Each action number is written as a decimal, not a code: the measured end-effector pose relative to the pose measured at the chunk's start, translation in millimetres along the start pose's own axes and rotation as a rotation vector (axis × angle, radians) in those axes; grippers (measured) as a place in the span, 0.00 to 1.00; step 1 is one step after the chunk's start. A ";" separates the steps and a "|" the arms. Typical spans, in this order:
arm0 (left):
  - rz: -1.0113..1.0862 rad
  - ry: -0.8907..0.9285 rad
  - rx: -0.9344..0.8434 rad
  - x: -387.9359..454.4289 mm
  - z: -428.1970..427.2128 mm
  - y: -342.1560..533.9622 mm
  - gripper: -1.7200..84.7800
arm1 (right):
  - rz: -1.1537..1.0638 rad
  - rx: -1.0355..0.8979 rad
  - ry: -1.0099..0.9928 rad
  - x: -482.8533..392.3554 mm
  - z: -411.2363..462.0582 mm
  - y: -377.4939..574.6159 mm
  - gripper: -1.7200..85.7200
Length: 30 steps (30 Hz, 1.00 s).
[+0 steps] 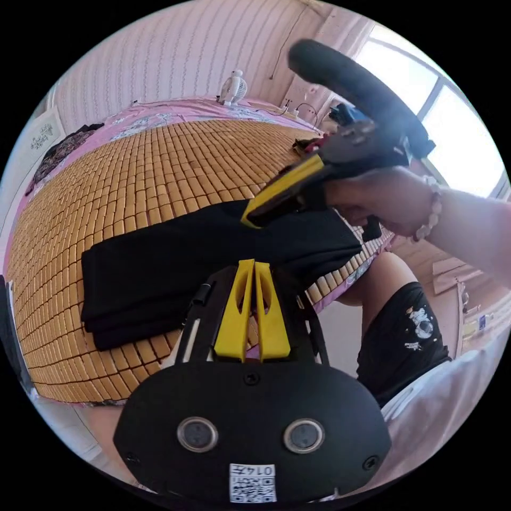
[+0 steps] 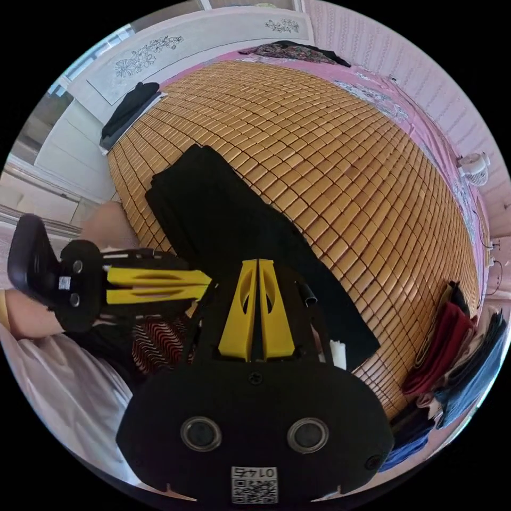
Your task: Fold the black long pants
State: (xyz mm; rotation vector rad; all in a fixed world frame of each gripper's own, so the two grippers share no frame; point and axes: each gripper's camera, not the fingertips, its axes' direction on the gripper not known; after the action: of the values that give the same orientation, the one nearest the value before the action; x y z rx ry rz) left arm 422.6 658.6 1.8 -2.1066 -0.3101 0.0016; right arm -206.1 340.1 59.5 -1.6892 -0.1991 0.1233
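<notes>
Left gripper [image 1: 254,263] is seen at the bottom of the left gripper view with its two yellow jaws pressed together and nothing held between them. Just beyond the jaw tips, the black long pants [image 1: 213,266] are laid on the bamboo mat [image 1: 149,165] of the bed as a folded, layered rectangle near the bed's edge. Above the pants, the right gripper [image 1: 247,218] is held in a hand [image 1: 380,199] with a beaded bracelet [image 1: 432,208] on the wrist; its yellow jaws are closed, with the tips over the far edge of the pants, though whether they touch the cloth cannot be told. A small white fan [image 1: 232,88] is seen at the far side of the bed.

In the right gripper view, the right gripper [image 2: 258,263] is shown with its jaws together and empty, and the folded pants [image 2: 239,234] are spread beyond and beside its tips on the mat [image 2: 330,159]. The left gripper [image 2: 205,285] is seen at the left, jaws closed, apart from the pants. A pile of folded clothes [image 2: 452,346] in red and blue is seen at the mat's corner.
</notes>
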 end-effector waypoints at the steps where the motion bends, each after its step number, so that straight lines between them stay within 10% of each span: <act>1: 0.020 -0.014 -0.070 1.9 11.4 -0.2 0.01 | -0.021 -0.034 0.047 -1.0 13.4 -16.3 0.02; 18: 0.112 0.009 -0.070 40.2 18.8 -17.6 0.01 | 0.046 -0.102 -0.088 58.5 48.3 -57.8 0.02; 30: 0.366 0.147 0.114 129.1 -9.6 -34.2 0.07 | 0.575 0.038 -0.164 152.0 26.9 197.5 0.15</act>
State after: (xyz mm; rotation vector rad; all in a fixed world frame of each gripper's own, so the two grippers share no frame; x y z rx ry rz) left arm 541.2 696.1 51.5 -2.0099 0.1619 0.0779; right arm -50.9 373.7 -134.5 -1.6578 0.1724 0.6906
